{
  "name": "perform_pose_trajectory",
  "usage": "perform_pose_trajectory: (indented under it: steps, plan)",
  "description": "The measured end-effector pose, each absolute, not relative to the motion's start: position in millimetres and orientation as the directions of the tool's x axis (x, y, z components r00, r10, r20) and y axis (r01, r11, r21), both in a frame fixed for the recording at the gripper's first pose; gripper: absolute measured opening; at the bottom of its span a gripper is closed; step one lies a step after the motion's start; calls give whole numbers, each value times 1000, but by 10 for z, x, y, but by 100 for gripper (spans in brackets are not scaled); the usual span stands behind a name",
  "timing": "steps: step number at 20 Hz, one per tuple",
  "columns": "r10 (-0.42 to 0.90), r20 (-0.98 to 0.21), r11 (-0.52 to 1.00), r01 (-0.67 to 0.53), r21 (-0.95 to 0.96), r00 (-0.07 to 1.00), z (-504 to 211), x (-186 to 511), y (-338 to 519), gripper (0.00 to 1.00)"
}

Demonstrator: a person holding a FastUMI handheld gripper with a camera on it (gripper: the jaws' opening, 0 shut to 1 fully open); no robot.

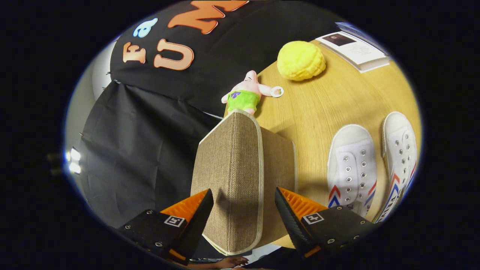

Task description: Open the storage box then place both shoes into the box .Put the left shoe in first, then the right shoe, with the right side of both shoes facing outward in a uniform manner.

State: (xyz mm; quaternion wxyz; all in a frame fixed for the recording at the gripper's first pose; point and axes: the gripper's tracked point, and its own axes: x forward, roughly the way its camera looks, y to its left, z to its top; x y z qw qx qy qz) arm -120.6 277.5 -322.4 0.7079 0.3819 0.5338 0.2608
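Your gripper (243, 204) stands open around the one storage box (240, 168), no finger touching it. Two white shoes (352, 165) lie beside it on the table (318, 101).

The gripper (243, 204) has two wedge-shaped jaws that taper to narrow tips, with ribbed inner faces. Each sits on a flat, dark, angular mounting block studded with small round screws and marked with a square black-and-white tag near the jaw's base.

No legible text, booklet (354, 48) print (too small) unreadable
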Motion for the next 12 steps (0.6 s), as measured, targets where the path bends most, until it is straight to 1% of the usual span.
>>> perform_pose_trajectory:
  steps: [6, 9, 11, 12]
  plan:
    - [814, -521, 515, 94, 852, 258, -3358, -1231, 2920, 98]
    - [818, -509, 492, 134, 860, 268, -3347, -1205, 2899, 98]
    - [829, -489, 466, 148, 873, 272, -3244, -1194, 2896, 98]
    - [837, -465, 439, 154, 885, 290, -3153, -1162, 2879, 98]
